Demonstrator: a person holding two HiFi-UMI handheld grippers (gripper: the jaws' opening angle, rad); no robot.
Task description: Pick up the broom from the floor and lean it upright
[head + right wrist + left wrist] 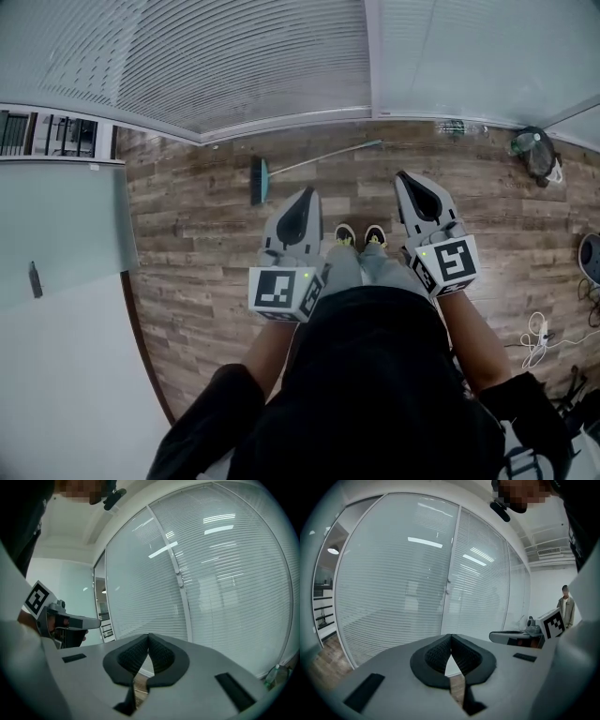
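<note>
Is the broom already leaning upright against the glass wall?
No, the broom lies flat on the wooden floor near the foot of the glass wall.

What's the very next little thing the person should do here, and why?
Probably step closer and bend toward the broom: it lies flat on the floor by the glass wall, while the left gripper and right gripper are shut, empty and short of it.

Open floor [187, 234] ahead of the left hand-held gripper [306, 194]; beyond it, a broom [259, 181] lies before the glass wall [281, 56].
</note>
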